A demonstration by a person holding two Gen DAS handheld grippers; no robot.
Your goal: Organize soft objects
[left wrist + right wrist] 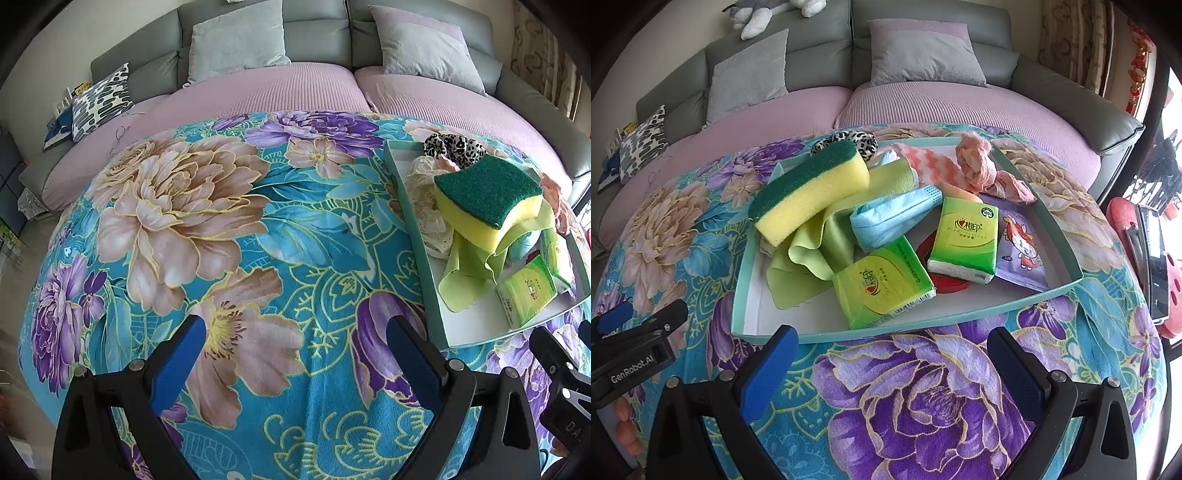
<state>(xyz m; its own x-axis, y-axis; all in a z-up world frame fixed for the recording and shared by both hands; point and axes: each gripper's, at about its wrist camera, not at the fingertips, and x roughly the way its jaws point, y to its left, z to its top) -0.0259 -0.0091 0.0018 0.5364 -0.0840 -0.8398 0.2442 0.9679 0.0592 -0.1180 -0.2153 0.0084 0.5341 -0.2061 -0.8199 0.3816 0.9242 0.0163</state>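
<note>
Since both my right gripper [890,365] and left gripper [295,354] stand wide open and empty over the floral blanket [923,406], I judge the yellow foam sponge with the green scouring top [812,190], propped on the heap in the shallow teal-rimmed tray [945,326], light and squashy. I'd pinch its long yellow sides, gently.

A grey sofa [820,48] with mauve seat covers fills the top of the frame. Two grey cushions [240,40] lean against its back. A patterned pillow [101,98] sits at upper left.
</note>
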